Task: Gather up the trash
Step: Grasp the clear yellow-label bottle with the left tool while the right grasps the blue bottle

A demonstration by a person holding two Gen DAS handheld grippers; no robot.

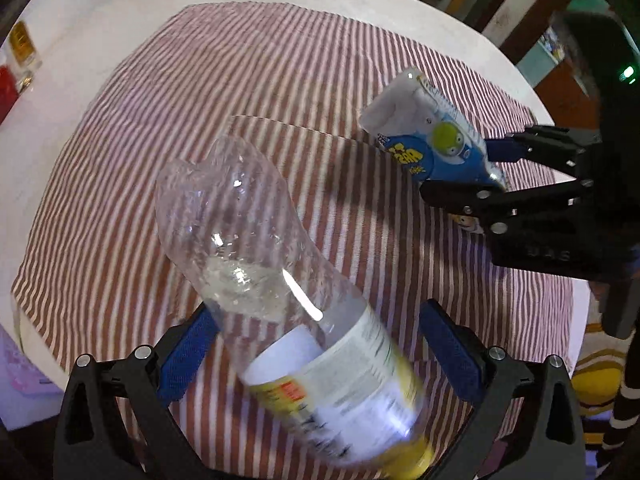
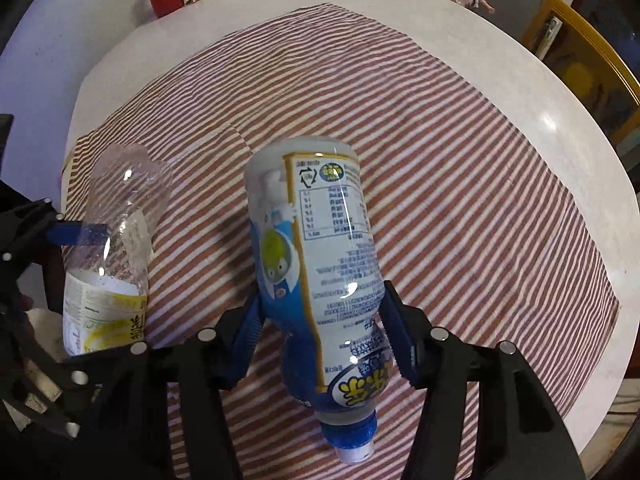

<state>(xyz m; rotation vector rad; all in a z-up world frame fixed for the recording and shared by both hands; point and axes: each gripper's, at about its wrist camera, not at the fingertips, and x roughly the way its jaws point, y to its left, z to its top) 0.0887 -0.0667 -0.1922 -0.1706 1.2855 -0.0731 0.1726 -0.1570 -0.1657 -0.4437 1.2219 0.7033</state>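
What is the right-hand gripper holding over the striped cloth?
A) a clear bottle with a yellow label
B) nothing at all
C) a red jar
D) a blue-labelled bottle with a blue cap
D: in the right wrist view, the right gripper is closed on the blue-labelled bottle, cap toward the camera; the clear bottle sits in the left gripper.

1. Clear bottle [image 1: 256, 240]: transparent glossy plastic, crumpled, with a paper-like label.
2. Blue bottle [image 2: 320, 264]: glossy plastic under a smooth printed film; ribbed plastic cap [image 2: 352, 432].
3. Cloth [image 1: 240, 92]: matt woven fabric, striped.
4. Table [image 2: 500, 80]: smooth, slightly shiny white top.
5. Pads [image 1: 452, 348]: blue, finely textured; gripper frames matt black plastic with metal pins.
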